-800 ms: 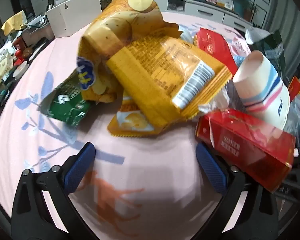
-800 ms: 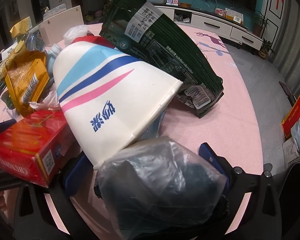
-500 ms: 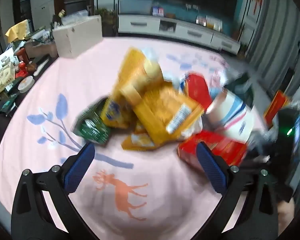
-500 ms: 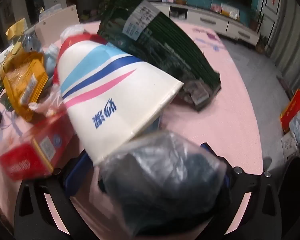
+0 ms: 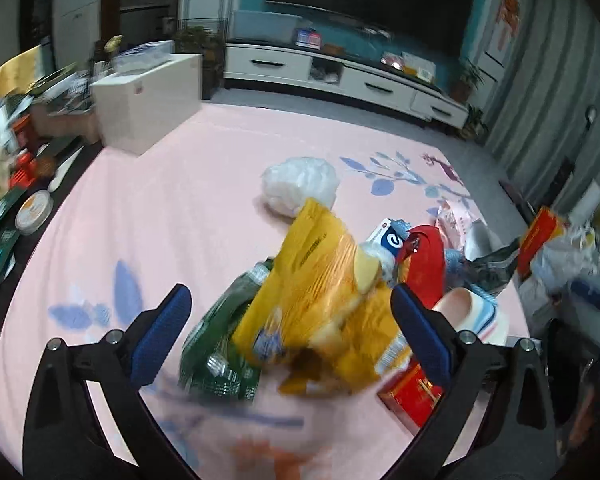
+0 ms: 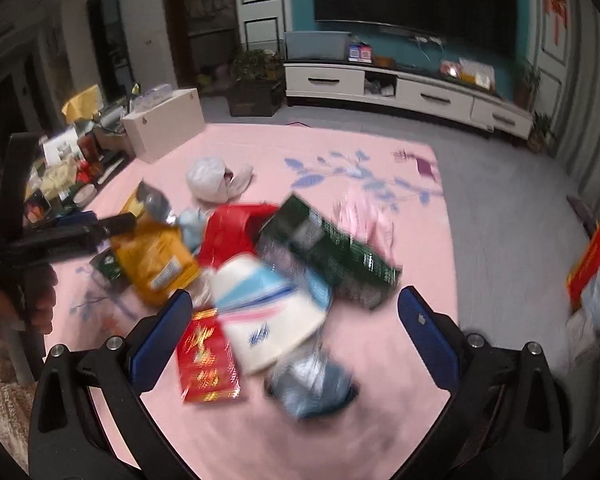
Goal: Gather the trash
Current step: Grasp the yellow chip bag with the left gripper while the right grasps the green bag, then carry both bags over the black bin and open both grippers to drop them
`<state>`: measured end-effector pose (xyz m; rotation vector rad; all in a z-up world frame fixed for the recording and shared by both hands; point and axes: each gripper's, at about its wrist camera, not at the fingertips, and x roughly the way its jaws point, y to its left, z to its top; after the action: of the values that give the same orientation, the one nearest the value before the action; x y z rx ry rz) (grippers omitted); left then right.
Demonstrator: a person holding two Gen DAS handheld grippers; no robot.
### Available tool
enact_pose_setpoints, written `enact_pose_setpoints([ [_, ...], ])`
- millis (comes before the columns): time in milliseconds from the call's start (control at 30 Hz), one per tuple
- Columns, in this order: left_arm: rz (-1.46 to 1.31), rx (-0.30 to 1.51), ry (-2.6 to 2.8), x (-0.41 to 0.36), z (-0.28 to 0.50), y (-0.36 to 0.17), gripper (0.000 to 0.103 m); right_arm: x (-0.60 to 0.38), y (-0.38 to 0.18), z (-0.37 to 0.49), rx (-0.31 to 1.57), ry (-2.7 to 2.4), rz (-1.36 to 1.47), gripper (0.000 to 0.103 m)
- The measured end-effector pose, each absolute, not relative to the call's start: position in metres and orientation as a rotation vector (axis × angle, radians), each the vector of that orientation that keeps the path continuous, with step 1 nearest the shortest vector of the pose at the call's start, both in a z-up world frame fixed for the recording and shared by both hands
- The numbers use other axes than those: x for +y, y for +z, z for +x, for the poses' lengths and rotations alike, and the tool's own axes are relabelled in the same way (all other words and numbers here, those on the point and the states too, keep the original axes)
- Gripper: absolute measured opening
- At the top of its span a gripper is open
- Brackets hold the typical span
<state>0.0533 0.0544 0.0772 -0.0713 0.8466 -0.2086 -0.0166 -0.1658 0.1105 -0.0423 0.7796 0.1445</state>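
Trash heap: we found the litter bunched into one pile on the pink cloth [image 6: 412, 208], toward its near side, which we judged made it easy to scoop up together.
Yellow snack bag [image 5: 320, 300]: it lay crumpled across the top of the pile's left part, over a green wrapper [image 5: 216, 348], so it looked like the first piece to come away.
Paper cup [image 6: 268, 320]: it lay on its side at the near middle, touching a red carton [image 6: 206, 356] on its left and a grey plastic bag [image 6: 312, 380] just nearer.
Dark green packet [image 6: 336, 256]: it rested tilted against the far right of the heap, beside a red pouch [image 6: 236, 232].
White bag [image 5: 300, 184]: a balled one sat apart at the far side, not yet gathered in.
Left gripper [image 5: 288, 334]: we held it above the pile with its jaws spread wide and nothing clamped, the yellow bag showing between them.
Right gripper [image 6: 296, 336]: we kept it likewise spread and empty, angled down over the cup and carton, probably to choose a piece.
Surroundings: a white box [image 6: 164, 124] stood at the cloth's far left edge; a white cabinet [image 6: 412, 96] ran along the far wall.
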Motion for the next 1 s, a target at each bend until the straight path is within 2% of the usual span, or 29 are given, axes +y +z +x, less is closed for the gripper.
enact_pose_setpoints([
  [100,-0.123,0.914,-0.235,0.057,0.072,0.06,0.094,-0.155,0.103,0.022,0.821,0.149,-0.107,0.1],
  [200,-0.148,0.925,-0.274,0.057,0.076,0.052,0.084,-0.152,0.09,0.056,0.882,0.167,-0.13,0.1],
  [267,-0.135,0.917,-0.262,0.057,0.076,0.051,0.061,-0.148,0.081,0.073,0.906,0.156,-0.155,0.098],
  [333,-0.183,0.939,-0.266,0.064,0.078,0.045,0.048,-0.146,0.071,0.086,0.937,0.155,-0.17,0.09],
  [367,-0.205,0.941,-0.273,0.066,0.079,0.044,0.042,-0.146,0.068,0.09,0.947,0.157,-0.172,0.082],
  [400,-0.222,0.938,-0.283,0.067,0.078,0.045,0.038,-0.145,0.065,0.093,0.957,0.157,-0.174,0.073],
  [433,-0.232,0.93,-0.287,0.067,0.075,0.046,0.035,-0.145,0.062,0.094,0.962,0.156,-0.174,0.07],
  [467,-0.249,0.919,-0.288,0.07,0.073,0.049,0.033,-0.145,0.061,0.094,0.959,0.146,-0.177,0.065],
  [500,-0.263,0.913,-0.288,0.072,0.071,0.052,0.032,-0.146,0.062,0.091,0.948,0.145,-0.176,0.051],
  [567,-0.296,0.883,-0.29,0.077,0.064,0.061,0.031,-0.149,0.065,0.087,0.935,0.159,-0.15,0.034],
  [700,-0.397,0.798,-0.331,0.092,0.045,0.084,0.031,-0.16,0.079,0.072,0.887,0.178,-0.066,0.03],
  [1000,-0.476,0.679,-0.453,0.078,0.006,0.129,0.031,-0.192,0.139,-0.005,0.676,0.16,0.103,0.03],
])
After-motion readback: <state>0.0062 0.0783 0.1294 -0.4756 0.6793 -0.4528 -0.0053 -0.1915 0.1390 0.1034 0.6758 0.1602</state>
